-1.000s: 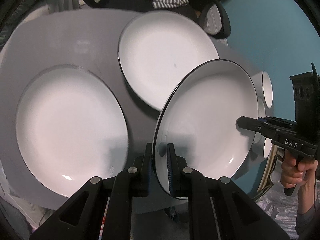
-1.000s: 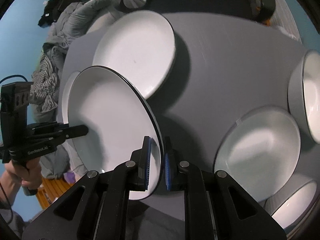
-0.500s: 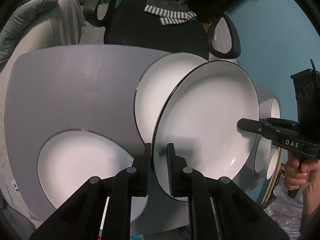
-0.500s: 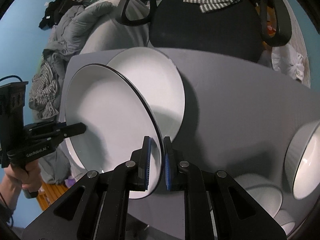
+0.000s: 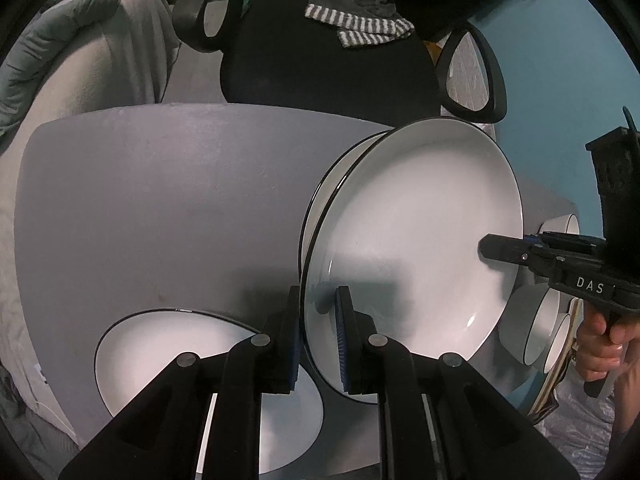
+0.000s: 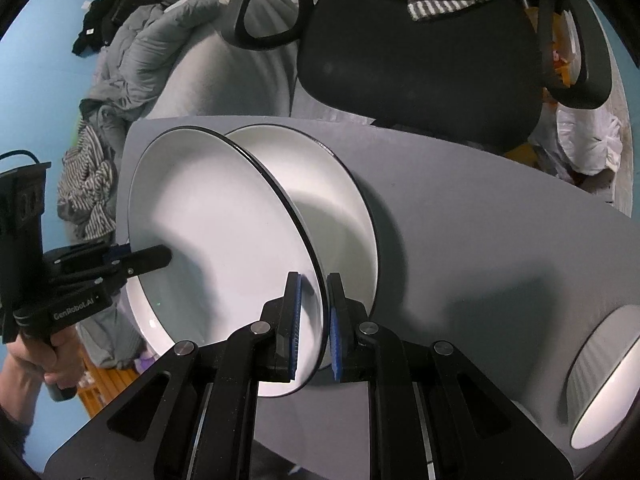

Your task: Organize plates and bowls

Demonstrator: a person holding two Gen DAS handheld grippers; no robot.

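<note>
Left wrist view shows both tools, the left tool point(image 5: 318, 332) and right tool point(image 5: 486, 246), clamping one white plate point(image 5: 416, 232) over a second plate point(image 6: 336, 208), so stacking looks barely begun, another plate point(image 5: 168, 348) and the bowls point(image 5: 536, 328) left on the bench point(image 5: 160, 200).

surface: grey table point(image 5: 160, 208) | on it: white plates point(image 5: 168, 360) point(image 6: 332, 208), bowls point(image 6: 600, 380)

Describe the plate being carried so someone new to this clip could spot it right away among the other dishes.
Start at the grey table in front of the black chair. Over its far side, a white plate with a thin black rim hangs tilted just above a matching plate lying on the table. It alone is off the table, pinched at opposite edges by the left gripper and right gripper.
</note>
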